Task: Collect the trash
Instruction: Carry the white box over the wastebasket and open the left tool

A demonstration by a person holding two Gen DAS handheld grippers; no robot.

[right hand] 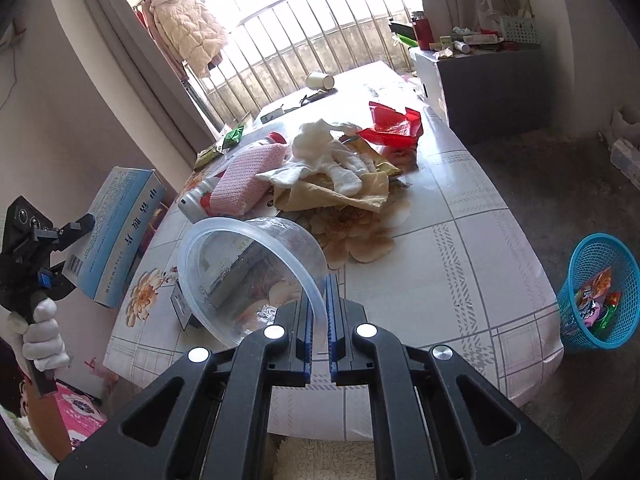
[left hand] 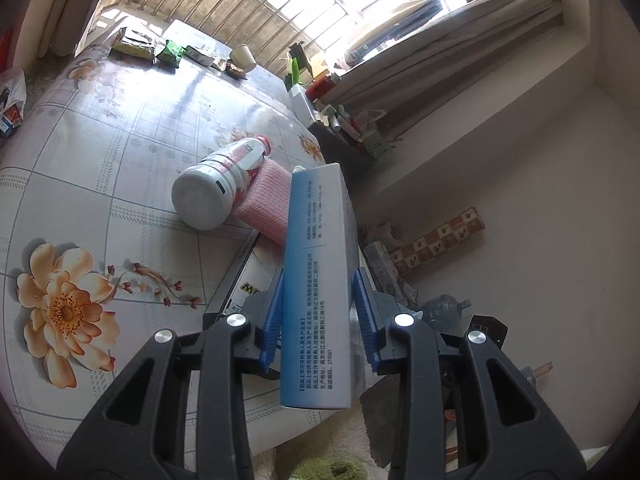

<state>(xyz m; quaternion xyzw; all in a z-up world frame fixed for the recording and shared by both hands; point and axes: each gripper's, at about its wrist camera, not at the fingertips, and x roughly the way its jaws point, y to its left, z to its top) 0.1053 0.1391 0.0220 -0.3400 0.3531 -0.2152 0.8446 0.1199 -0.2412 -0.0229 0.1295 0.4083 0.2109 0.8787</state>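
My left gripper (left hand: 318, 312) is shut on a blue and white medicine box (left hand: 320, 280), held above the table edge. In the right wrist view that same box (right hand: 116, 236) hangs at the left in the left gripper (right hand: 76, 248), gripped by a gloved hand (right hand: 42, 336). My right gripper (right hand: 319, 312) is shut on the rim of a clear plastic bowl (right hand: 248, 276), tipped on its side over the table. A white and red bottle (left hand: 218, 188) lies on a pink cloth (left hand: 268, 204).
On the floral tablecloth (right hand: 452, 248) lies a heap: white glove (right hand: 328, 156), brown paper, red wrapper (right hand: 392, 124). A paper cup (right hand: 320, 80) and snack packets (left hand: 136, 42) sit at the far end. A blue basket (right hand: 600, 292) with wrappers stands on the floor at the right.
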